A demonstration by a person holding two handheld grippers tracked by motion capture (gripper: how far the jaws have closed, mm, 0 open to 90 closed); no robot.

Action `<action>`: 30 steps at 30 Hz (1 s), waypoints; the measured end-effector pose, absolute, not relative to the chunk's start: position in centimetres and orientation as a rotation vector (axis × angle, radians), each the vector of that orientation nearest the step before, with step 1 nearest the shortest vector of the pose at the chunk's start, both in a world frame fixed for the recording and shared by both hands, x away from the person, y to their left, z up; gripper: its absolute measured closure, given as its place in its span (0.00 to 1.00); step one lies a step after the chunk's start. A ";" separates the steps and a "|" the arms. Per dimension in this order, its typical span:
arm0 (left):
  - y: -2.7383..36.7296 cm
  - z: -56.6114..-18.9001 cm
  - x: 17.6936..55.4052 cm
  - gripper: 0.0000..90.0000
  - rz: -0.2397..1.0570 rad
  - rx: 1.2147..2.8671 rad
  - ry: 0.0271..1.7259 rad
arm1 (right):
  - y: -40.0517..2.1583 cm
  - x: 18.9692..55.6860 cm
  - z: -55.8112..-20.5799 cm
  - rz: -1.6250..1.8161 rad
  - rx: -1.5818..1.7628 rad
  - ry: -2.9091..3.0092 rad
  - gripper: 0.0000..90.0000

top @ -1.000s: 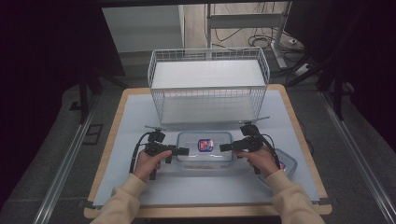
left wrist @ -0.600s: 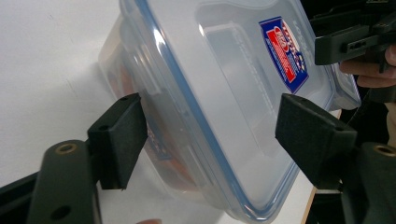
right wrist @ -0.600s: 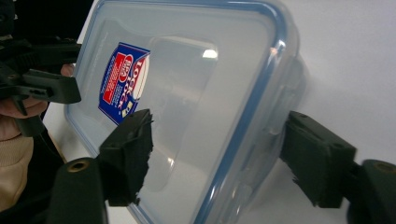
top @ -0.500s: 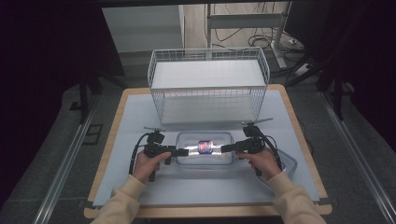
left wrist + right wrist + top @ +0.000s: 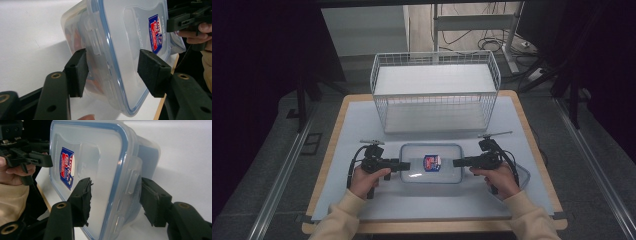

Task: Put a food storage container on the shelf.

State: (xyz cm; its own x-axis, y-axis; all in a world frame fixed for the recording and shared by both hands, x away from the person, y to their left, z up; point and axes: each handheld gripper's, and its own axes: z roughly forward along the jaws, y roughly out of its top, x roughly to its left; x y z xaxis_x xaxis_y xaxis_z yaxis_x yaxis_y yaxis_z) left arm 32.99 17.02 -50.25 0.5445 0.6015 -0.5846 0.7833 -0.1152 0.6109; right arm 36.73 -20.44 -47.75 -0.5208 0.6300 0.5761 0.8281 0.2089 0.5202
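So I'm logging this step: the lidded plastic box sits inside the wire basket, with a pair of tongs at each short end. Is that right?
Not quite. The plastic box sits on the table in front of the wire basket, not inside it, as the high view shows. The rest holds: the left tongs and right tongs flank its short ends.

The print on the sticker (image 5: 431,163) of the box (image 5: 431,163) is too small to be read in the high view, and it is blurred in both gripper views. What lies inside the box is veiled by its cloudy wall (image 5: 75,37); only a reddish smear is made out at 9 o'clock in the left gripper view. The box's lower corner is cut off at 6 o'clock there. Whether the pads (image 5: 83,197) touch the box cannot be told.
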 end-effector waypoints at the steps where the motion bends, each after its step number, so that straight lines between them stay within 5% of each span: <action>1: 17.0 -50.2 33.0 0.48 -0.235 1.812 1.144 | -20.4 36.7 -47.8 -1.206 -1.387 -2.245 0.50; 30: 17.5 -50.2 32.1 0.55 -0.231 1.793 1.119 | -20.9 35.4 -47.9 -1.294 -1.367 -2.245 0.54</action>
